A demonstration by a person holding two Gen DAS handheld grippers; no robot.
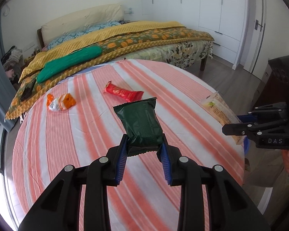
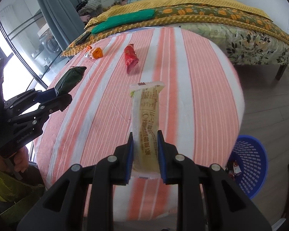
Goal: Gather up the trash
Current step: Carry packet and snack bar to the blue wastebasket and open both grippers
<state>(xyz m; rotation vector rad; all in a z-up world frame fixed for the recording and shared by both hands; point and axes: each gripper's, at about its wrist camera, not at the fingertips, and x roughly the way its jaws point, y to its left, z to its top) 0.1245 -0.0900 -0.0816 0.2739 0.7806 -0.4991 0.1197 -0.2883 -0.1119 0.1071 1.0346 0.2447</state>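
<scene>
My left gripper (image 1: 144,146) is shut on a dark green wrapper (image 1: 140,123) and holds it above the striped table (image 1: 67,134); it also shows in the right wrist view (image 2: 70,79). My right gripper (image 2: 145,142) is shut on a pale yellow wrapper (image 2: 146,119), held above the table; it also shows in the left wrist view (image 1: 219,111). A red wrapper (image 1: 123,92) (image 2: 130,57) and an orange wrapper (image 1: 60,102) (image 2: 94,53) lie on the far part of the table. A blue basket (image 2: 250,163) stands on the floor right of the table, with some wrappers inside.
A bed (image 1: 144,36) with yellow and floral covers and a green pillow (image 1: 71,63) stands behind the table. White wardrobes (image 1: 221,9) line the far wall. A curtain and glass door (image 2: 48,19) are on the left.
</scene>
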